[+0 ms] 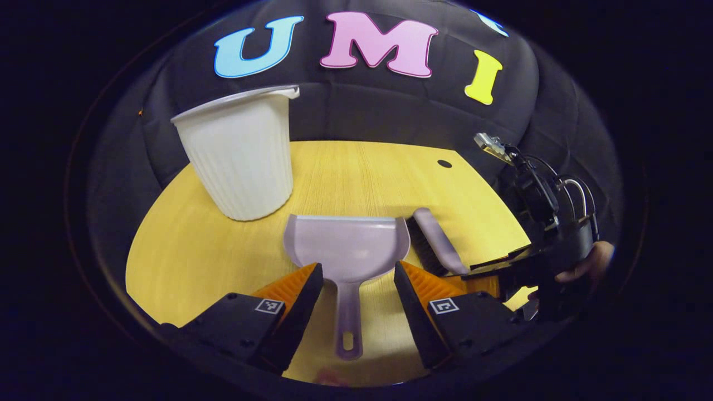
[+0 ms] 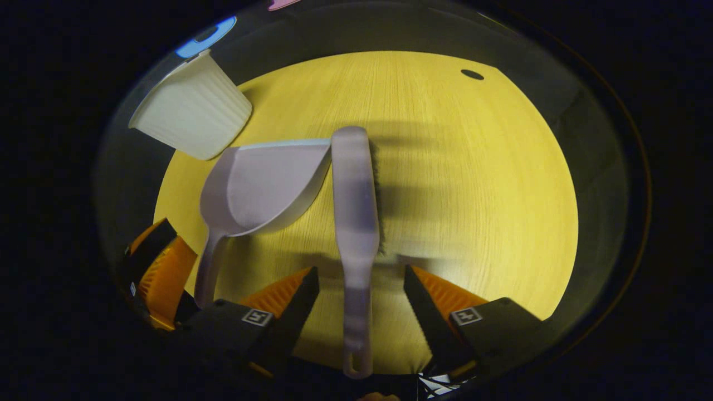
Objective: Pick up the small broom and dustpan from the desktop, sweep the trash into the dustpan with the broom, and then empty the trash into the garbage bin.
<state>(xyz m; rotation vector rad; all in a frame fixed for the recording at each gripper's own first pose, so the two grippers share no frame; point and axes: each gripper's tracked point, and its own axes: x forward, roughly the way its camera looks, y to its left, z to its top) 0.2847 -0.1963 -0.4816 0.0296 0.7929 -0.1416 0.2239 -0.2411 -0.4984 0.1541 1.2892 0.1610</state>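
Observation:
A lilac dustpan [image 1: 345, 245] lies flat on the yellow wooden desktop [image 1: 356, 172], its handle running back between the fingers of my left gripper [image 1: 357, 278], which is open and not touching it. A lilac broom [image 1: 437, 239] lies just right of the pan. In the right gripper view the broom [image 2: 355, 211] points away with dark bristles on its right side. Its handle passes between the spread fingers of my right gripper [image 2: 361, 281], which is open. The dustpan [image 2: 262, 186] lies to the broom's left. A white ribbed garbage bin [image 1: 237, 156] stands at the back left of the desktop.
The bin [image 2: 192, 114] shows at the upper left in the right gripper view. A dark round hole [image 1: 444, 164] sits near the desktop's far right edge. The right gripper's body and a hand [image 1: 579, 267] are at the right of the left gripper view. The left gripper's orange finger [image 2: 164, 278] shows at lower left.

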